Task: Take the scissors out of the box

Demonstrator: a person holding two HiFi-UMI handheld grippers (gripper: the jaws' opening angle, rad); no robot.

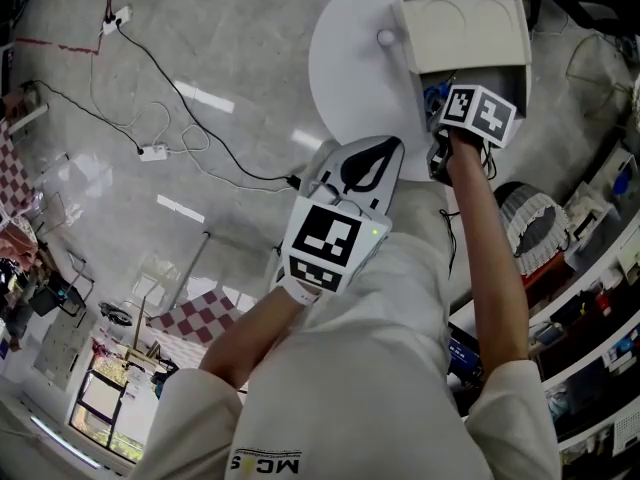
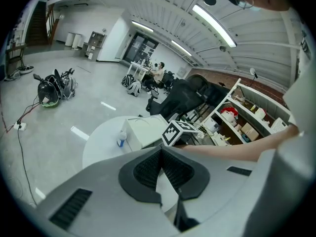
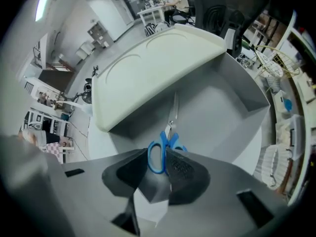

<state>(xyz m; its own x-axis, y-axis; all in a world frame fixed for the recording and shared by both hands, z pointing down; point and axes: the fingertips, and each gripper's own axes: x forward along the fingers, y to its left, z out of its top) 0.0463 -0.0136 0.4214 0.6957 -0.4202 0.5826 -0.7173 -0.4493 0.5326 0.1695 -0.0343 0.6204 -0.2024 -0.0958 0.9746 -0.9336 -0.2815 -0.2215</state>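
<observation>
Right gripper fingers pinch the scissors by the blue handle loop; likely light, stiff, slippery. Left gripper fingers closed, empty.

Glossy grey floor, round white table, cluttered shelves.

scissors: the lower part of the blue handles is covered by the pads of the right tongs; the blade tips are thin and hard to follow against the grey wall.
box: in the head view its inside is mostly hidden behind the marker cube.
counter: its right part lies under the box.
small bottle: too small to tell what it is.
</observation>
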